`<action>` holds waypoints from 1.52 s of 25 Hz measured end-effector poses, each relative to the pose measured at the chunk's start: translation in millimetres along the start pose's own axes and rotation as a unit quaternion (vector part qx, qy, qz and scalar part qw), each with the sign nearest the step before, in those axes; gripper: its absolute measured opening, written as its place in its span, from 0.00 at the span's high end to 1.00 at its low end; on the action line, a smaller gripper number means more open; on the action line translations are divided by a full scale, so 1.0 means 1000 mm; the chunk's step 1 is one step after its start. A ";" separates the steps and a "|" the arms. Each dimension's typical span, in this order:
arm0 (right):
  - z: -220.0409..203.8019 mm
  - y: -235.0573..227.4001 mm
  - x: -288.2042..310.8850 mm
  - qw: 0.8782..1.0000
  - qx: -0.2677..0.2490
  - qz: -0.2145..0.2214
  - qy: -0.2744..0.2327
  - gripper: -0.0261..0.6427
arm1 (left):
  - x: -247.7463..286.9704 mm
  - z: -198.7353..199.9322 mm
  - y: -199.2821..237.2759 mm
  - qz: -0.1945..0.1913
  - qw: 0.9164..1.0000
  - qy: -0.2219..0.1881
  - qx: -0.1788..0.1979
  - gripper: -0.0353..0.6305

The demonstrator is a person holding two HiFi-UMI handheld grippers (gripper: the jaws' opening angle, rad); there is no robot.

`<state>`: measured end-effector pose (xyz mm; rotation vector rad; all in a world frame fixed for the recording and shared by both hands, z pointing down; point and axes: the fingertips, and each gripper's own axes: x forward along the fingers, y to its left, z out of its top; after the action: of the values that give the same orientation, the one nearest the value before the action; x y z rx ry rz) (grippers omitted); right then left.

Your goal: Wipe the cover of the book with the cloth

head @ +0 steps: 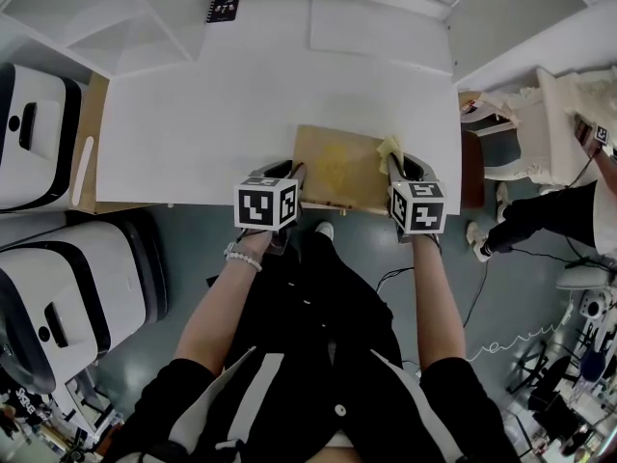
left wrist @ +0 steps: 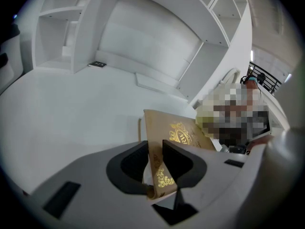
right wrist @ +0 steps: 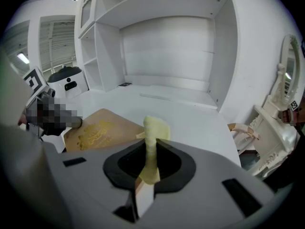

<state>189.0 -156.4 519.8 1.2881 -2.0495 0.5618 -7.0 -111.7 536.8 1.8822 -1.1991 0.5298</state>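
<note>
Gripping the book [head: 337,167] by its left side, what is the left gripper [left wrist: 156,152] there for? asks the first.

Most likely to pin it, says the second. Its jaws are clamped on the cover close to the book's near left corner, with the gold ornament showing between them. A book held like that should not slide when the cover is rubbed.

And why does the book lie so far forward?

It sits flat at the near edge of the table [head: 241,114], towards the right. That edge looks like the reason. With the book right at the edge, one jaw can go under the cover and the other over it.

What about the right gripper [right wrist: 150,151]?

Its jaws are closed on the yellow cloth [right wrist: 153,128], pinched low down so that a folded tuft stands out ahead of them. That tuft is the part meant to do the wiping, while the hard jaws stay off the cover.

Where is the cloth now?

At the book's right edge, on the side away from the left gripper. Whether it presses on the cover cannot be told. Most of the cover lies bare between the two grippers, so a stroke towards the left would have room.
</note>
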 end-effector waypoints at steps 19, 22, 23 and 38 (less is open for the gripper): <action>-0.007 0.039 -0.003 0.999 -0.018 0.028 0.006 0.91 | 0.000 0.000 0.000 0.004 1.000 -0.002 -0.005 0.80; -0.002 0.057 0.001 0.999 -0.028 0.045 0.005 0.91 | -0.001 0.000 0.001 0.007 1.000 -0.003 -0.006 0.80; 0.000 0.063 0.003 0.998 -0.032 0.051 0.004 0.91 | -0.001 0.000 0.001 0.007 1.000 -0.003 -0.006 0.80; 0.021 0.153 0.024 0.986 -0.100 0.134 -0.001 0.91 | -0.001 -0.001 0.000 0.007 1.000 -0.006 -0.013 0.80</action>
<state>36.9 -119.8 519.4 0.9044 -2.2339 0.4569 -7.4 -110.1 536.7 1.8594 -1.2219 0.5091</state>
